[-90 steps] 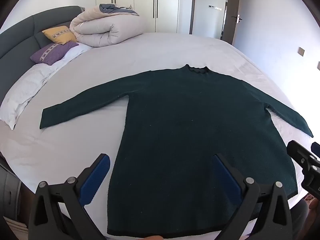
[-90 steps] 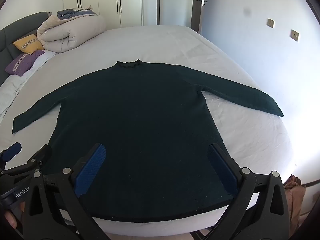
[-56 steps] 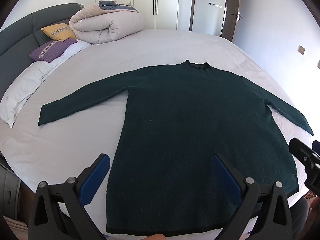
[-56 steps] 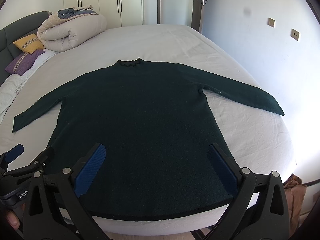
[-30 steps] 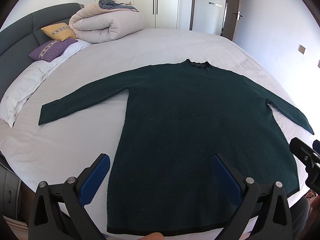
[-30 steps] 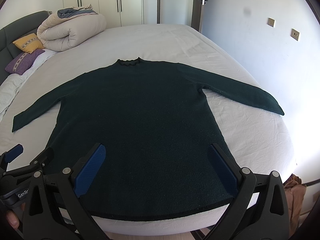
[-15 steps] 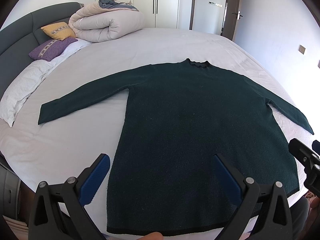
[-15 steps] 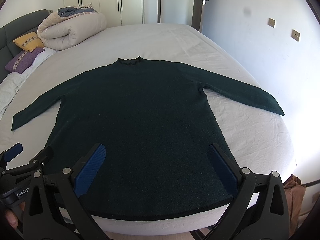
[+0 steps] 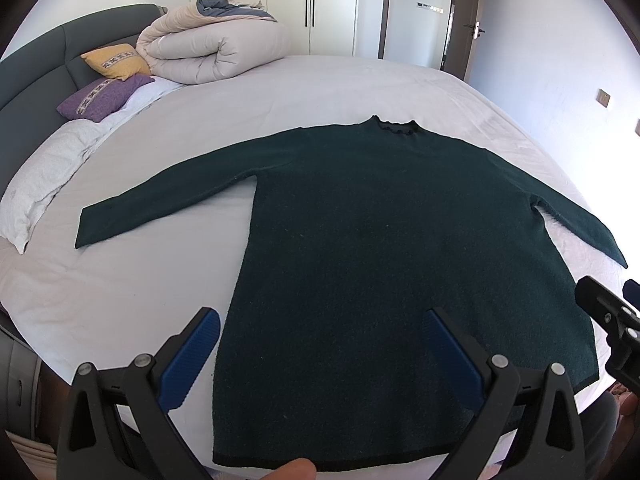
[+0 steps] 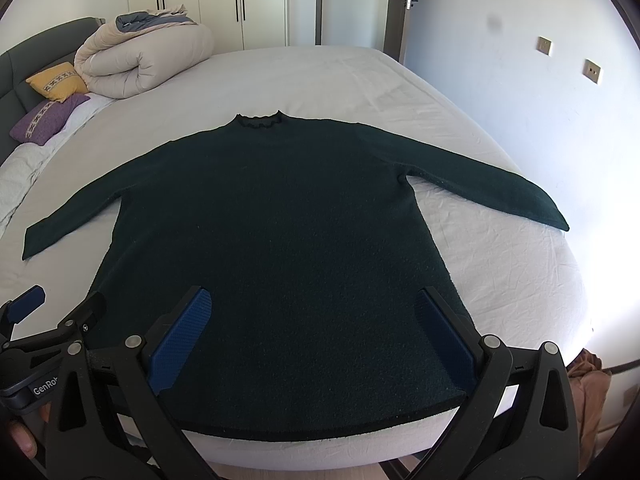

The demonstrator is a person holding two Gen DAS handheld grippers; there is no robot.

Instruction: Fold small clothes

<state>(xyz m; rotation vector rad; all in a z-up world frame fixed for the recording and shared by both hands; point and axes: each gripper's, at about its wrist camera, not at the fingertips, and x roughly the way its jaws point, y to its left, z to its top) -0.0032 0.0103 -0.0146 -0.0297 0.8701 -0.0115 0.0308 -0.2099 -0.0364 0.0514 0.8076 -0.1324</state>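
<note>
On the left wrist view, the dark grey headboard [image 9: 36,76] curves along the 9 to 10 o'clock edge. Against it lean a yellow cushion [image 9: 116,61] and a purple cushion [image 9: 102,96], with a white pillow [image 9: 44,176] below them toward 9 o'clock. A rolled cream duvet [image 9: 212,50] lies at 11 o'clock in front of the white wardrobe [image 9: 280,4].

The dark green sweater [image 9: 392,248] lies flat, face up, on the white bed [image 9: 120,292], filling the middle of the view. Its frilled collar points to 12 o'clock, its hem runs along the bed's near edge at 6 o'clock, and its sleeves stretch toward 9 and 3 o'clock.

The left tongs [image 9: 320,344] hover at 6 o'clock above the hem, released, with blue pads [image 9: 190,364] spread wide and gripping nothing; one pad sits over bare sheet beside the sweater's side seam, the other over the fabric.

In the right wrist view the sweater [image 10: 280,240] again fills the centre, and the right tongs [image 10: 316,328] at 6 o'clock are likewise released and wide apart, both pads over the lower sweater body, holding nothing. The left tongs [image 10: 52,316] show at 8 o'clock. A door [image 10: 396,8] stands at 1 o'clock.
</note>
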